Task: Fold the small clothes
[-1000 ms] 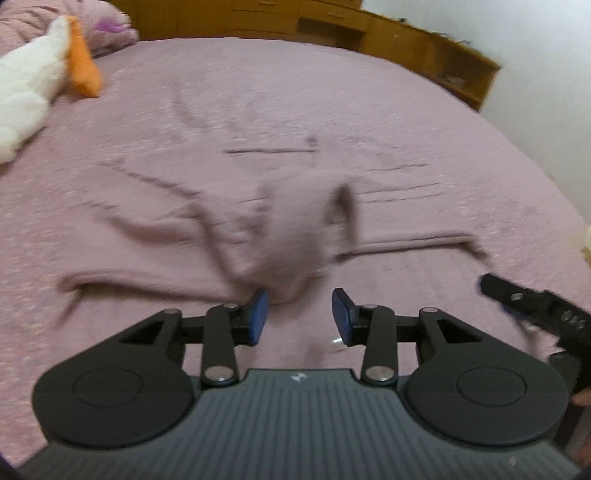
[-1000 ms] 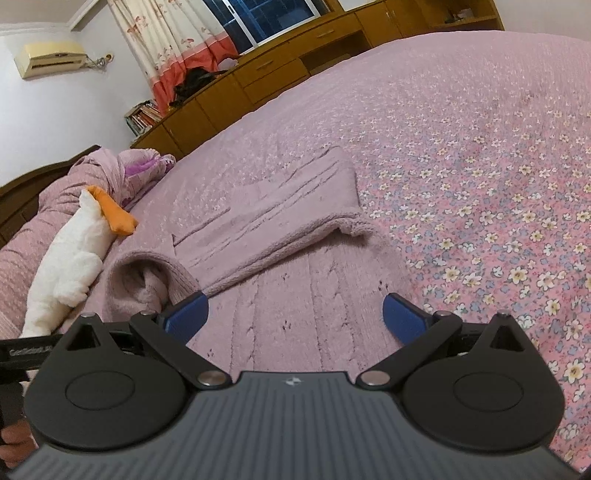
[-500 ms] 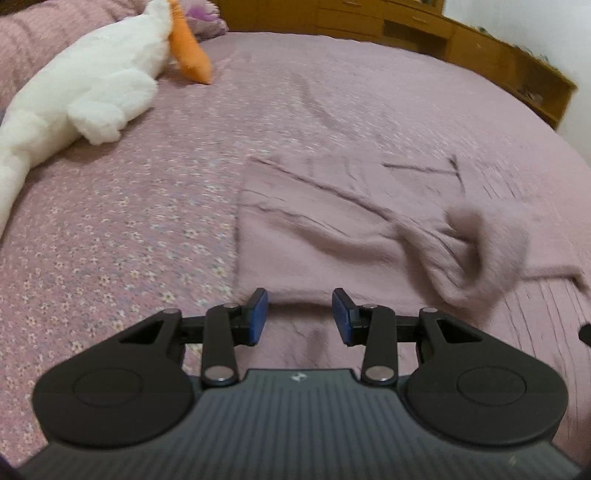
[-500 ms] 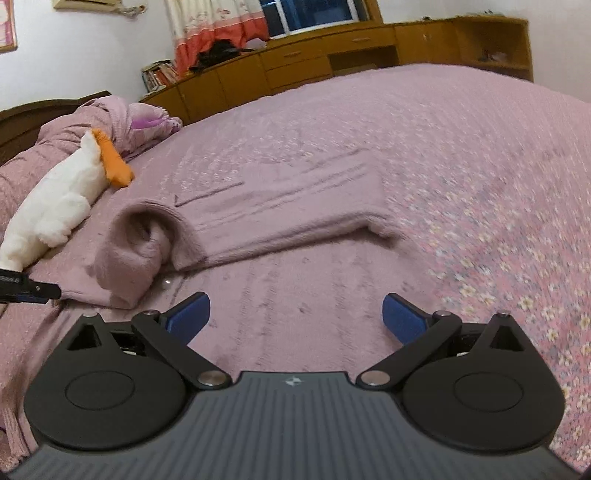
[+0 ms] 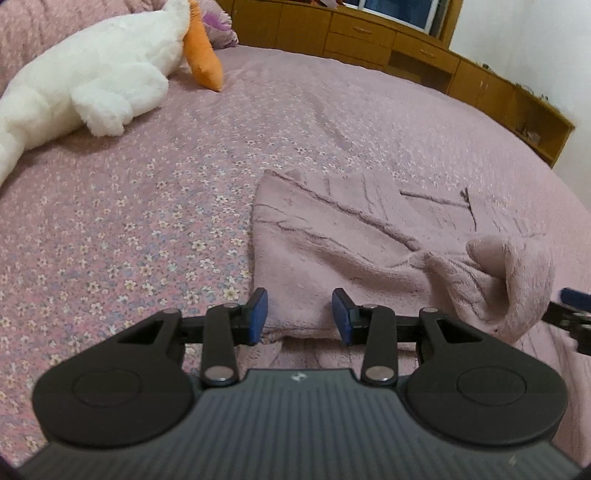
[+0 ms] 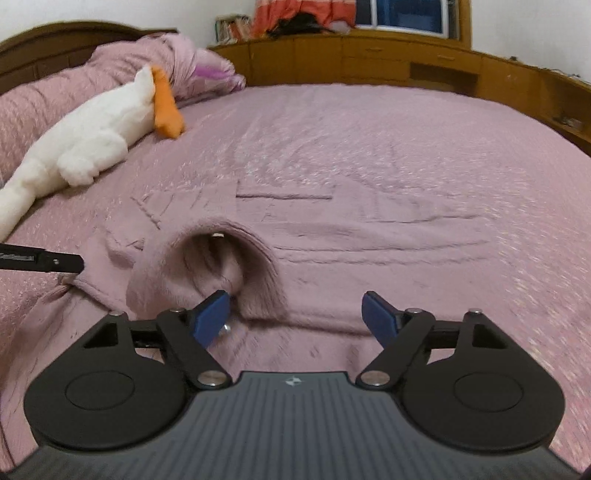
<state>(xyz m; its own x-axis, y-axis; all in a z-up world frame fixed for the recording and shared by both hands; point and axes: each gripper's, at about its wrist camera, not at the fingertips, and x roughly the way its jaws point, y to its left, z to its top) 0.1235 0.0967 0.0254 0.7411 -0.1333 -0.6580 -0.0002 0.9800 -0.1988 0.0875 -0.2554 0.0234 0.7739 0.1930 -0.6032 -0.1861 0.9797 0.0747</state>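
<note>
- Floral pink bedspread [image 5: 122,229] covers the bed; a white plush goose [image 5: 92,74] lies near the pillows.
- Mauve knit sweater [image 5: 332,251] lies partly folded, its turtleneck collar [image 6: 225,266] bunched up.
- Left gripper [image 5: 299,314] is narrowly parted over the sweater's edge, gripping nothing.
- Right gripper [image 6: 297,314] gapes wide beside the collar.

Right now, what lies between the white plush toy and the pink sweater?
In the left wrist view, only bare floral bedspread separates the white plush toy from the pink sweater.

Home bedroom, pink floral bedspread [image 5: 110,221], white plush toy [image 5: 92,74], wooden headboard [image 6: 55,40], built-in wooden cabinets [image 5: 369,40], curtained window [image 6: 406,16]
</note>
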